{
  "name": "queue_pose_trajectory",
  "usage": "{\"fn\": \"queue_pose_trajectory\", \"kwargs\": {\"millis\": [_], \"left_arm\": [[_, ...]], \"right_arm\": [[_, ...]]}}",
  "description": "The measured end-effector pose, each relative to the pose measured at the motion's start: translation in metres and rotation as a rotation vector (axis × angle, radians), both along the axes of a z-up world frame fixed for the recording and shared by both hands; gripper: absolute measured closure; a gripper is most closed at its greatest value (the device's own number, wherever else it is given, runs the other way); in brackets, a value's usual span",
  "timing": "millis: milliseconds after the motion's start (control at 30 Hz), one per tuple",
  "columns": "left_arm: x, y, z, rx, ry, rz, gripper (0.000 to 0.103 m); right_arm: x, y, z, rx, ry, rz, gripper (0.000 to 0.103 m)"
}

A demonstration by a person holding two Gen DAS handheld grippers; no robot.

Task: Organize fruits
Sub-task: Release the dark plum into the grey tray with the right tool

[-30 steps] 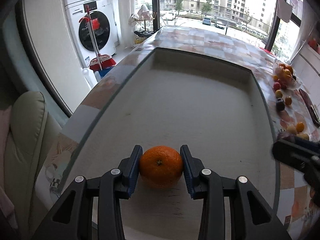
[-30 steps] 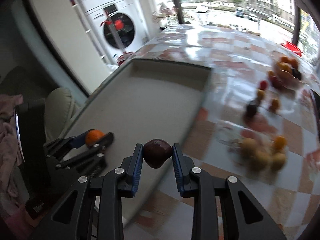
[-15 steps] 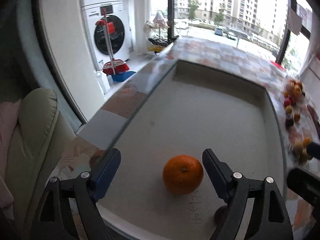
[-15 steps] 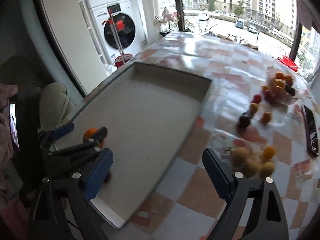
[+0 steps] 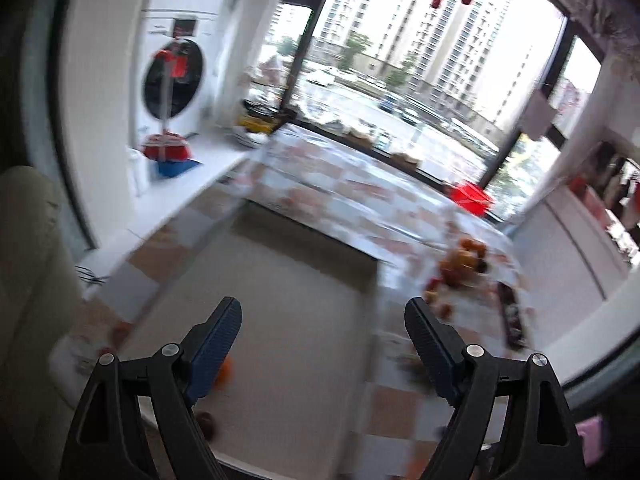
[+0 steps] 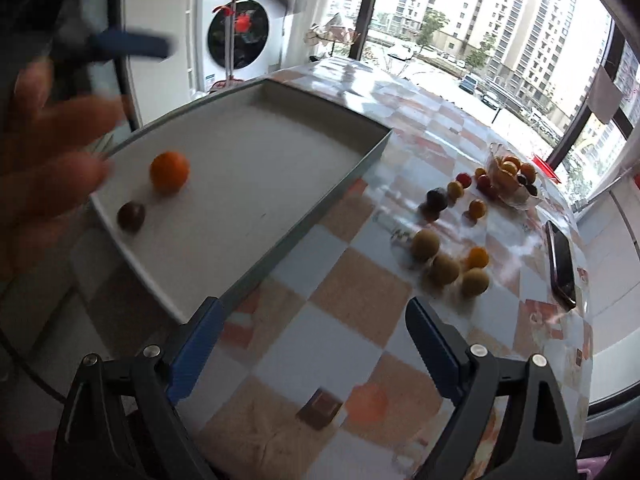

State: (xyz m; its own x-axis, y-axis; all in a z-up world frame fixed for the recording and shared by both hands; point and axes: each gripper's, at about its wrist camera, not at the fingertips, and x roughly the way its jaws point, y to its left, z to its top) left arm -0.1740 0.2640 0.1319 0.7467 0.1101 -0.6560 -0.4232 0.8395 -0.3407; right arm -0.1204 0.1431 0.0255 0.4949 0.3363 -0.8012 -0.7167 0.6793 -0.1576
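An orange [image 6: 169, 171] and a dark plum [image 6: 131, 216] lie apart in the near corner of the shallow grey tray [image 6: 340, 196]. My right gripper [image 6: 312, 308] stands open over the checkered tabletop beside the tray, with nothing between its fingers. Ahead of it on the right lie several loose fruits [image 6: 444, 268]. My left gripper [image 5: 322, 308] is open and empty above the tray [image 5: 296, 320]. Its left finger half hides the orange [image 5: 225, 374], and the plum [image 5: 208, 424] sits below that. The right wrist view shows a blurred hand [image 6: 52, 152] at the left.
A glass bowl of fruit [image 6: 512, 176] stands at the far right of the table. A dark phone [image 6: 562, 264] lies near the right edge. A small brown block [image 6: 320, 408] sits on the table close to my right gripper. Washing machines [image 6: 236, 36] stand beyond the table.
Both grippers opened and let go of their fruit: the orange and the plum now lie in the tray. The left gripper rose and tilted up; the right swung right over the tabletop.
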Motion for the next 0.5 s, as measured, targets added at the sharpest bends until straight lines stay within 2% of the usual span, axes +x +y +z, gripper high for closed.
{"fn": "queue_pose_trajectory", "kwargs": {"millis": [267, 500], "left_arm": [[0.01, -0.032, 0.002, -0.002, 0.021, -0.085, 0.018], [0.011, -0.043, 0.008, 0.062, 0.029, -0.089, 0.018]], "right_arm": [[-0.019, -0.005, -0.002, -0.011, -0.025, 0.042, 0.009], [-0.018, -0.009, -0.005, 0.0, -0.007, 0.043, 0.009]]}}
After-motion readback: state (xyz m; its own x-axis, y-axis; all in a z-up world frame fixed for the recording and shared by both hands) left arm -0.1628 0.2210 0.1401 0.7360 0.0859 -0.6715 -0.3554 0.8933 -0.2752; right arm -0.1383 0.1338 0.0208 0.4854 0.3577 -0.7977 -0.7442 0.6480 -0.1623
